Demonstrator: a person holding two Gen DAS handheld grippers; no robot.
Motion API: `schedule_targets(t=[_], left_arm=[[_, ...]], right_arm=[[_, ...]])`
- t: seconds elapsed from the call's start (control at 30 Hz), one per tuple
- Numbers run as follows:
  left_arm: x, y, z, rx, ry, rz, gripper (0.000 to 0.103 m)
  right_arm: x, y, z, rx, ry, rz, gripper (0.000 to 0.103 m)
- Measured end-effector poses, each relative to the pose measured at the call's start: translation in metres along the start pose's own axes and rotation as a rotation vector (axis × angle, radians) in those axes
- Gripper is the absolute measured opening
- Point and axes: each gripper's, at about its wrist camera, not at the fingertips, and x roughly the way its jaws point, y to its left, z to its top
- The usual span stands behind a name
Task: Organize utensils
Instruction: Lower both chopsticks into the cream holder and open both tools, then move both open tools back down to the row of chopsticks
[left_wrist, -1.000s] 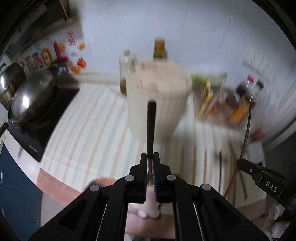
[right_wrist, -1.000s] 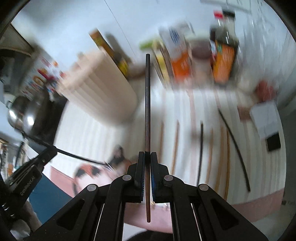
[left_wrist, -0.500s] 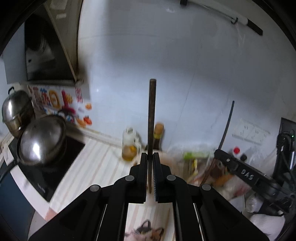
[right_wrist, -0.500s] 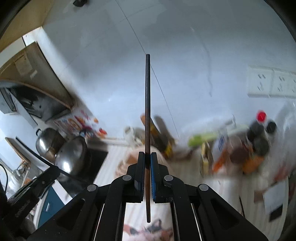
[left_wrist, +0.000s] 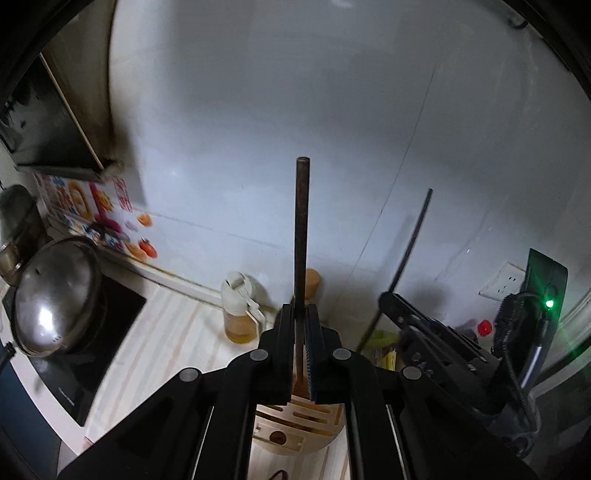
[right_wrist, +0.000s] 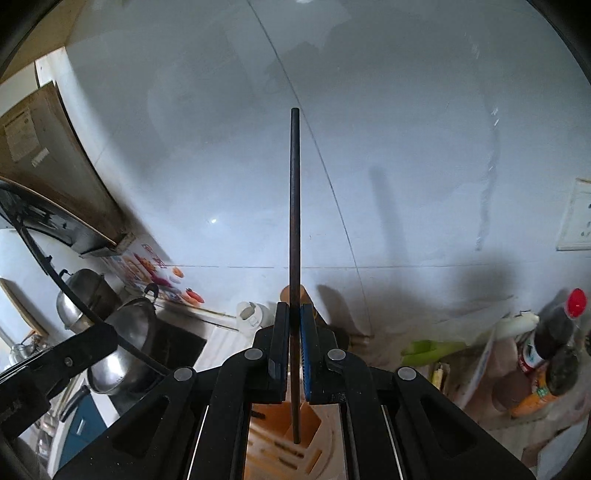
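Observation:
My left gripper (left_wrist: 299, 332) is shut on a dark brown chopstick (left_wrist: 301, 236) that stands upright between its pads. Under it sits the pale wooden utensil holder (left_wrist: 295, 424) with slots in its top. The right gripper (left_wrist: 410, 314) shows at the right of the left wrist view with its own thin dark chopstick (left_wrist: 410, 254). In the right wrist view my right gripper (right_wrist: 293, 332) is shut on that dark chopstick (right_wrist: 294, 206), whose lower tip hangs over the holder (right_wrist: 291, 435). The left gripper (right_wrist: 81, 347) appears at the lower left there.
A steel pot with a lid (left_wrist: 55, 295) rests on a black cooktop (left_wrist: 110, 332) at the left. An oil jug (left_wrist: 240, 310) stands by the white tiled wall. Sauce bottles (right_wrist: 554, 343) and packets crowd the right side of the striped counter (left_wrist: 166, 350).
Both grippers rose from above the counter with their chopsticks and now hang over the utensil holder. The loose chopsticks on the counter have dropped out of view.

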Motion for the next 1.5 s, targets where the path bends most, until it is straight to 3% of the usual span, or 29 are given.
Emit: schedule_targets(t=[0.4,0.53,0.6,0.63,0.67,0.73,0.83,0.9,0.93,0.97,1.07,1.23,1.33,1.47,1.5], left_arm=[[0.056,0.002,-0.019,-0.039,0.166,-0.097,0.003],[0.054,0.003,-0.022,-0.065,0.206,-0.120,0.009],[0.046,0.004,-0.023,-0.059,0.192,-0.108,0.014],[0.038,0.005,-0.024,-0.052,0.167,-0.086,0.025],[0.032,0.006,-0.025,-0.047,0.152,-0.066,0.047],[0.021,0.010,-0.027,-0.050,0.112,-0.025,0.074],[0.002,0.021,-0.038,-0.055,0.062,0.024,0.077],[-0.004,0.027,-0.048,-0.065,0.043,0.045,0.088],[-0.008,0.031,-0.055,-0.071,0.032,0.051,0.100],[-0.011,0.034,-0.063,-0.076,0.021,0.060,0.103],[-0.012,0.037,-0.091,-0.054,0.009,0.111,0.103],[0.001,0.033,-0.140,0.018,0.076,0.119,0.103],[0.017,0.029,-0.169,0.055,0.136,0.109,0.103],[0.043,0.015,-0.209,0.129,0.218,0.128,0.103],[0.048,0.012,-0.218,0.145,0.234,0.130,0.103]], right_arm=[[0.033,-0.017,-0.024,0.002,0.055,0.027,0.006],[0.039,-0.020,-0.030,-0.004,0.160,0.080,0.007],[0.034,-0.023,-0.032,0.000,0.186,0.095,0.017],[0.029,-0.025,-0.033,-0.001,0.184,0.097,0.021],[0.022,-0.027,-0.033,0.000,0.180,0.097,0.029],[0.007,-0.032,-0.035,0.008,0.166,0.091,0.036],[-0.018,-0.042,-0.038,0.026,0.142,0.071,0.046],[-0.034,-0.046,-0.043,0.037,0.129,0.044,0.057],[-0.044,-0.048,-0.048,0.046,0.119,0.027,0.061],[-0.054,-0.051,-0.054,0.054,0.113,0.012,0.068],[-0.077,-0.056,-0.077,0.082,0.102,-0.038,0.081],[-0.106,-0.079,-0.128,0.149,0.099,-0.152,0.096],[-0.110,-0.096,-0.166,0.184,0.155,-0.228,0.097],[-0.102,-0.122,-0.217,0.260,0.253,-0.259,0.097],[-0.098,-0.128,-0.229,0.282,0.282,-0.260,0.091]])
